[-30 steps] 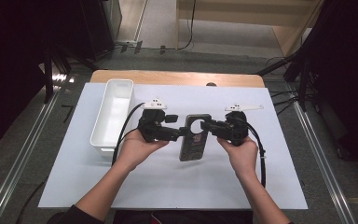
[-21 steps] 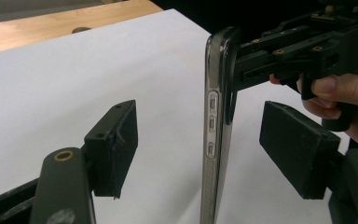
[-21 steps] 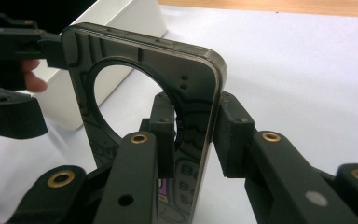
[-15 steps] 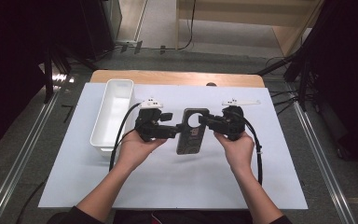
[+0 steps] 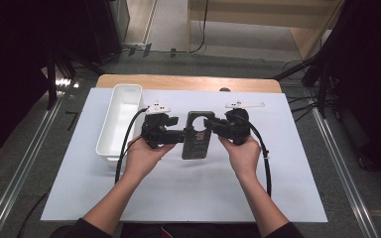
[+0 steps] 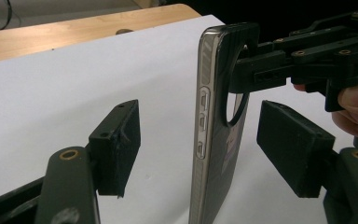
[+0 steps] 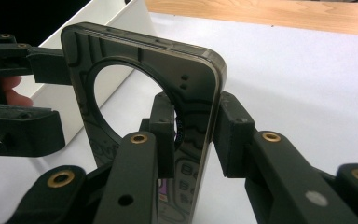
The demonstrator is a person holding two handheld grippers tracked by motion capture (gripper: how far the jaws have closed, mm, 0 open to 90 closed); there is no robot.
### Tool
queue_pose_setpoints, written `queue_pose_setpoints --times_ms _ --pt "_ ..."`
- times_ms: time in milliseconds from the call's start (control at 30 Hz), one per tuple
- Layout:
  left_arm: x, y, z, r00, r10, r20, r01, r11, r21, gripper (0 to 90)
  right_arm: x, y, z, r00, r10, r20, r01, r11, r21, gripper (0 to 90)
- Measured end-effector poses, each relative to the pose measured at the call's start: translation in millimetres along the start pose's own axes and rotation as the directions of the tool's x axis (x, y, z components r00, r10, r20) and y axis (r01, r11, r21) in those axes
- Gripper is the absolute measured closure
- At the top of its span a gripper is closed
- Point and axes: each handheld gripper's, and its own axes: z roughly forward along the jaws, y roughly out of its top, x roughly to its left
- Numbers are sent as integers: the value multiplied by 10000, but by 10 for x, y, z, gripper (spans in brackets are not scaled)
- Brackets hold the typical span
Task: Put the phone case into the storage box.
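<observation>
Above mid-table, phone case [image 5: 197, 137] held on edge. Right gripper [image 7: 193, 135] clamped on top corner beside camera hole; left gripper [image 6: 200, 149] spread wide around side edge (not touching). Likely light, flexible, glossy, slippery; grip solid rim.

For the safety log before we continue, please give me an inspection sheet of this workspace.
Surface: white sheet over a wooden table; flat.
Job's things: dark phone case with a round camera cutout, held on edge above the sheet.
Clutter: white rectangular bin at left; contents cannot be told.
Grippers: right gripper shut on the phone case near the cutout; left gripper open, jaws on either side of the case, apart from it.
Cables: one black cable trails from the left gripper, another from the right.
Surroundings: grey floor, metal rails, dark equipment, floor cables.
</observation>
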Motion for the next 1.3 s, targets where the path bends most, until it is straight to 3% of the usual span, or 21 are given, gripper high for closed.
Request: queue_pose_setpoints --times_ms 267,567,767,1300 --pt "17 16 6 9990 -223 -398 225 9997 59 336 82 14 75 9999 -17 103 17 10000 -26 702" --pt "16 23 41 9953 49 -967 -39 9999 102 367 164 -5 140 9994 38 354 -35 10000 -60 702" --pt "28 37 81 9939 9 -1104 13 9998 202 368 168 -19 146 9987 138 480 -135 9999 -73 702" --pt "-32 45 127 9919 266 -1239 -238 9994 237 480 247 -34 103 9981 113 610 -95 9995 -307 701"
